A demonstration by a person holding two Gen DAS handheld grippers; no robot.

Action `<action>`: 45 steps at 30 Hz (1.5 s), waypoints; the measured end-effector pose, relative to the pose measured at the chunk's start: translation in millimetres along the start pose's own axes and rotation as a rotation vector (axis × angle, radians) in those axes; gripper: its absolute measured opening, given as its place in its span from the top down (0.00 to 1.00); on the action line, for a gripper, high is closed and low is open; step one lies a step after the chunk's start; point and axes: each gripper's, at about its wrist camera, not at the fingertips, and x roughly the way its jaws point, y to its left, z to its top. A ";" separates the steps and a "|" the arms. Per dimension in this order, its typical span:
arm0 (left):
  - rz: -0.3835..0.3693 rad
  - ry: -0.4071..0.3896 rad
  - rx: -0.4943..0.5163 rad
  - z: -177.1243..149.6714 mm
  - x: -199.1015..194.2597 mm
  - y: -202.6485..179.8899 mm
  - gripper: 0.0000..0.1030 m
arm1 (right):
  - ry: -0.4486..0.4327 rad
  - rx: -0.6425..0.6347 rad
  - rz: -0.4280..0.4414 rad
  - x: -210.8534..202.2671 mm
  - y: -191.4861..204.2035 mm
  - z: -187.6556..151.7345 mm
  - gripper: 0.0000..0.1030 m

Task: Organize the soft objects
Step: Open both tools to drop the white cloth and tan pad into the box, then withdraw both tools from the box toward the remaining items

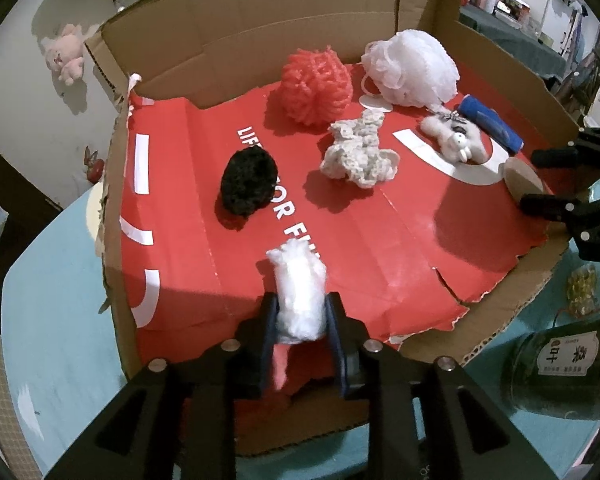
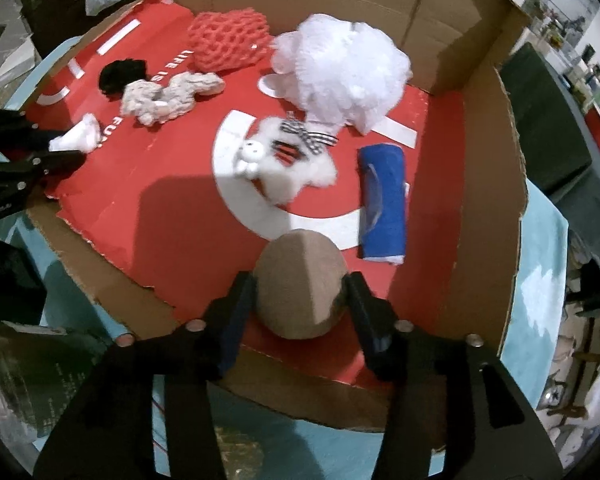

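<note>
An open cardboard box (image 1: 260, 20) with a red printed floor holds the soft things. My left gripper (image 1: 300, 312) is at the box's near edge, its pads against a white fluffy tuft (image 1: 300, 288) that fills the gap. My right gripper (image 2: 302, 292) stands with a finger on either side of a brown egg-shaped sponge (image 2: 300, 284), which rests on the floor unsqueezed. Further in lie a black pompom (image 1: 249, 186), a red net ball (image 1: 314, 88), a white mesh puff (image 1: 412, 66), a cream crochet piece (image 1: 358, 152), a white plush bunny (image 2: 276, 168) and a blue roll (image 2: 382, 200).
The box has tall walls at the back and right and a torn low front edge (image 2: 108, 268). It sits on a teal table (image 1: 60, 280). A green jar (image 1: 560, 372) stands outside the box at right. A pink plush (image 1: 66, 58) lies beyond the left wall.
</note>
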 end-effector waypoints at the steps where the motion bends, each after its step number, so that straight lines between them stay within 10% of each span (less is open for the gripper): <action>1: -0.007 -0.002 -0.002 0.0 -1.2 -0.5 0.69 | -0.006 -0.005 -0.010 -1.7 1.3 -0.1 0.50; 25: -0.016 -0.433 -0.099 -72.7 -166.3 -42.8 0.06 | -0.316 0.084 -0.043 -149.4 16.1 -56.3 0.21; 45: 0.077 -0.727 -0.171 -192.4 -221.1 -120.9 0.00 | -0.728 0.181 -0.140 -235.8 111.0 -205.7 0.08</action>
